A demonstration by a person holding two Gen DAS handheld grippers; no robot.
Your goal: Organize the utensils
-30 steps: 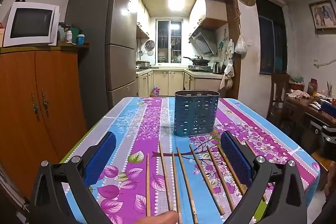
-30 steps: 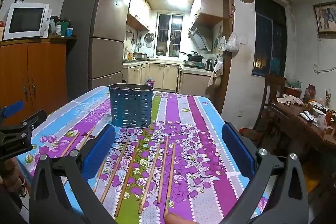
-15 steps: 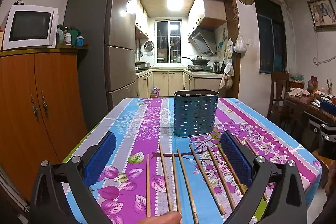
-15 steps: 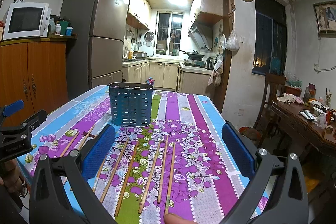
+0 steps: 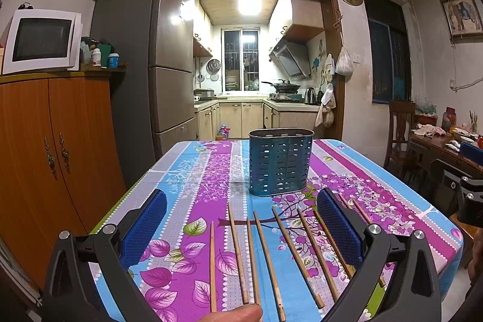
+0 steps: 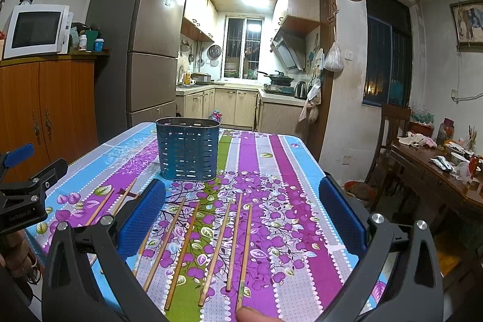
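Observation:
Several wooden chopsticks lie side by side on the floral tablecloth, also in the right wrist view. A blue perforated utensil holder stands upright behind them, empty as far as I can see; it also shows in the right wrist view. My left gripper is open and empty above the near chopsticks. My right gripper is open and empty above the right group of chopsticks. The left gripper also shows at the left edge of the right wrist view.
An orange wooden cabinet and a tall fridge stand left of the table. A dark wooden side table with clutter and a chair stand to the right. The table's right edge drops off beside my right gripper.
Both views have shifted very slightly; the grippers stay open and the chopsticks and holder have not moved.

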